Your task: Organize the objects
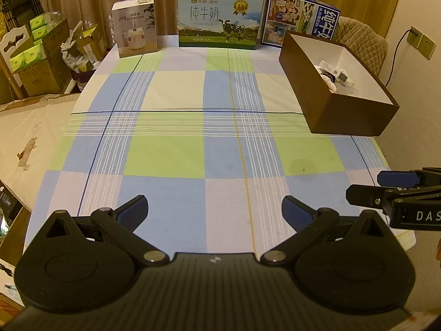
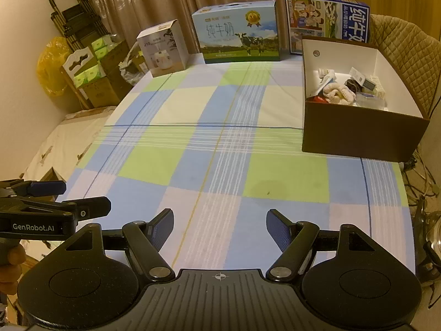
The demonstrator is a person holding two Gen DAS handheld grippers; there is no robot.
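Far beyond the empty fingers (image 2: 278,230), the brown box (image 2: 355,135).

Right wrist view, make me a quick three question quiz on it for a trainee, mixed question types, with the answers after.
1. True or false: the brown box holds small items.
2. Which carton stands between the humidifier box and the blue milk carton? A) pure milk carton B) tissue pack
3. Fill in: the right claw is ____ over the checked tablecloth.

Key: 1 true; 2 A; 3 open
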